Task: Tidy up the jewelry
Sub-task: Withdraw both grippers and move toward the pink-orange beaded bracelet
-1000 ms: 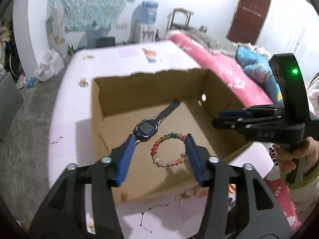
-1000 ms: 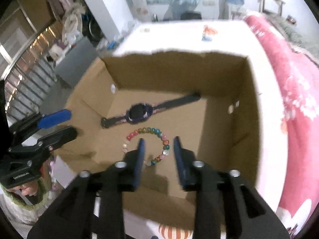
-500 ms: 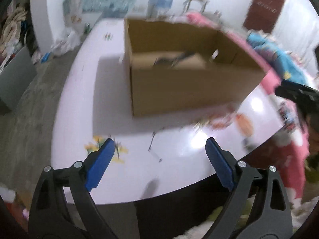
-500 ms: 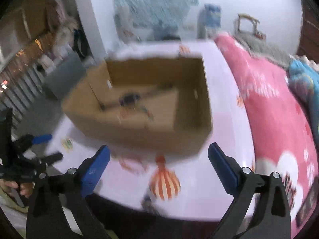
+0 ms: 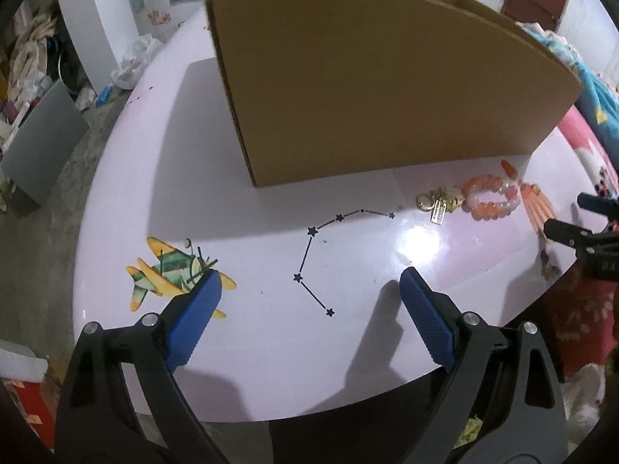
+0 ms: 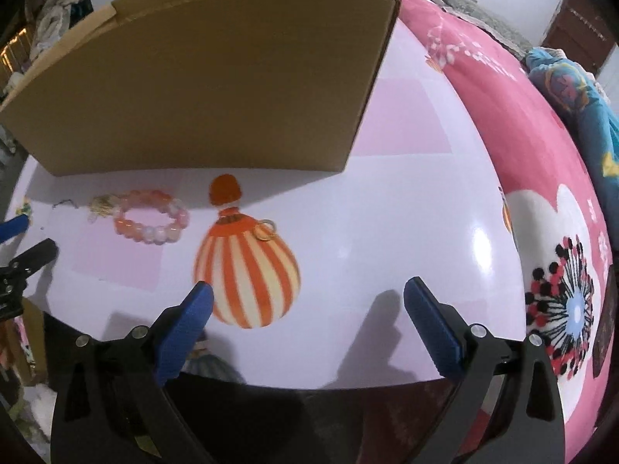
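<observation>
A tall cardboard box (image 5: 348, 77) (image 6: 193, 77) stands on the pale table, and its near wall hides what lies inside. In front of it lie a pink bead bracelet (image 5: 487, 210) (image 6: 147, 236) and, touching it, a gold charm keyring (image 5: 441, 199) (image 6: 101, 205). A small gold ring (image 6: 265, 236) rests on the printed balloon. My left gripper (image 5: 309, 290) hovers over the table's front, its jaws opening with nothing between them. My right gripper (image 6: 307, 297) stands open and empty, further right; the ring lies just beyond it.
Flat prints cover the table (image 5: 367, 328): an aeroplane (image 5: 170, 270), a star line (image 5: 309, 263), a striped balloon (image 6: 247, 270). Its rounded front edge is close below both grippers. Pink bedding (image 6: 522, 116) lies to the right, and a grey bin (image 5: 38, 143) stands on the floor to the left.
Both grippers have drawn back from above the box and sunk to the table's front. Both have opened wide. The watch and coloured bracelet in the box are now hidden.
</observation>
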`<state>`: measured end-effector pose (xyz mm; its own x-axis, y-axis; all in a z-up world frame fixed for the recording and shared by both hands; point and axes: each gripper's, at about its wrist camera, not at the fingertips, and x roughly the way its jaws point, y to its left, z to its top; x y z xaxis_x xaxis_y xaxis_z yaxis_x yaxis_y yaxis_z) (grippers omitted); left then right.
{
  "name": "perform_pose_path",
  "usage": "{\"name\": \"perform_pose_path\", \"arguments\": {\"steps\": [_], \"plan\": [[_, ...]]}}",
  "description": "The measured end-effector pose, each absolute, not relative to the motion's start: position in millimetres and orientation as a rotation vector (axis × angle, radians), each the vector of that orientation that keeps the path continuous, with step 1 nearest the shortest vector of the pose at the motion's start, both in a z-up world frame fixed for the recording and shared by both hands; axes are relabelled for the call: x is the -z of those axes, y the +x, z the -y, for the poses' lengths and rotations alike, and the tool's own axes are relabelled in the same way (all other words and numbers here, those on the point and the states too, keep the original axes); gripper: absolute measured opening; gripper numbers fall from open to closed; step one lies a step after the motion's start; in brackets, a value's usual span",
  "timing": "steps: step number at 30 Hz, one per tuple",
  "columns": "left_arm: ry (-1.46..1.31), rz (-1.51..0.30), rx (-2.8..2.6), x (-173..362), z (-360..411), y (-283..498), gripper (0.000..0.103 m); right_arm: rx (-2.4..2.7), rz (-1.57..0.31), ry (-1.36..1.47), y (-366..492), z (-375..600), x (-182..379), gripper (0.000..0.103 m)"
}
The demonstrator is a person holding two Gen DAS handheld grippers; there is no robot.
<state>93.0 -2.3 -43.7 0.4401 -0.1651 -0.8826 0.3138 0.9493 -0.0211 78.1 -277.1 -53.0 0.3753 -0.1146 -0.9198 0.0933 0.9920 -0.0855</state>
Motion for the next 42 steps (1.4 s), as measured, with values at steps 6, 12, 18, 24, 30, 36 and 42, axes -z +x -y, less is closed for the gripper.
{"name": "perform_pose_path", "arguments": {"steps": [6, 12, 18, 24, 30, 36, 42], "plan": [[0.173, -1.087, 0.305, 45.2, 7.9, 96.6, 0.095, 0.108, -1.162, 0.004, 79.4, 280.6, 54.0, 0.096], [0.192, -1.109, 0.308, 44.0, 9.0, 100.4, 0.096, 0.097, -1.158, 0.039, 78.1, 282.4, 55.7, 0.097], [0.193, -1.105, 0.312, 45.6, 12.8, 101.0, 0.096, 0.095, -1.160, 0.052, 84.5, 287.5, 57.8, 0.097], [0.198, -1.094, 0.320, 48.3, 13.9, 97.7, 0.096, 0.070, -1.136, 0.019, 83.4, 286.3, 55.4, 0.097], [0.233, -1.015, 0.290, 44.7, 13.1, 88.4, 0.095, -0.033, -1.036, 0.130, 67.7, 283.2, 30.3, 0.091], [0.161, -0.834, 0.430, 17.1, 20.4, 66.6, 0.092, -0.164, -0.983, 0.198, 65.5, 268.4, 19.8, 0.075], [0.146, -0.807, 0.582, 13.7, 44.9, 63.1, 0.059, -0.184, -1.040, 0.290, 76.9, 264.1, 32.2, 0.047]]}}
